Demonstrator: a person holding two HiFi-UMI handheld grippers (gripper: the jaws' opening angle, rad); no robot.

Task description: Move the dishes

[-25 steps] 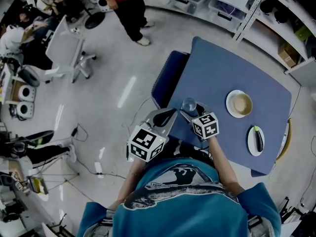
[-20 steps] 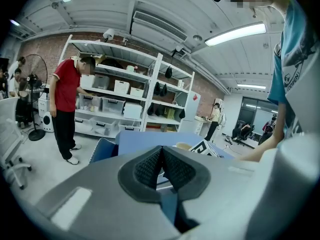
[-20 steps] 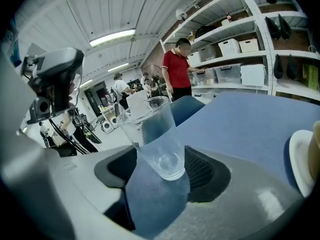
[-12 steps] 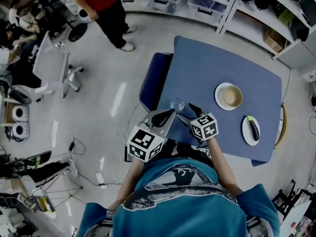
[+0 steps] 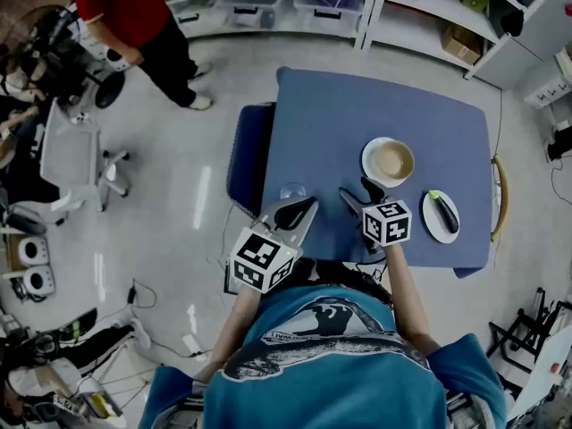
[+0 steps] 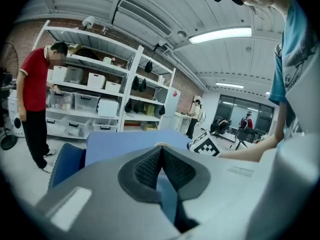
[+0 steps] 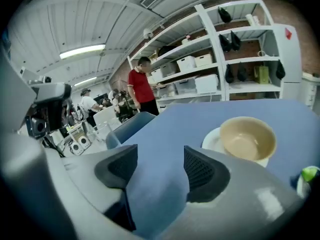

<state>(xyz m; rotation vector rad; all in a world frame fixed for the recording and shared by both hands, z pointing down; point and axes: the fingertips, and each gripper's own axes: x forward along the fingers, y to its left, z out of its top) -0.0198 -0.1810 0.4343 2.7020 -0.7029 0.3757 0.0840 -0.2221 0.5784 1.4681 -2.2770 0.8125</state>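
Observation:
A tan bowl (image 5: 391, 161) sits on a white plate (image 5: 371, 150) at the middle right of the blue table (image 5: 357, 114). A purple eggplant (image 5: 442, 213) lies on a second white plate (image 5: 427, 223) near the right edge. A clear glass (image 5: 292, 190) stands near the table's left front. My left gripper (image 5: 304, 206) hovers just short of the glass, its pads pressed together (image 6: 160, 151) on nothing. My right gripper (image 5: 357, 193) is open over the table, with the bowl (image 7: 248, 138) ahead to its right and the eggplant's green tip (image 7: 308, 175) at that view's edge.
A blue chair (image 5: 248, 155) stands against the table's left side and a wooden chair back (image 5: 500, 195) on its right. A person in red (image 5: 134, 25) stands by shelving with storage bins (image 5: 268, 7) beyond the table.
The right gripper has moved right, away from the glass and toward the bowl. The head view has shifted, so the table sits more to the left. The left gripper stays shut.

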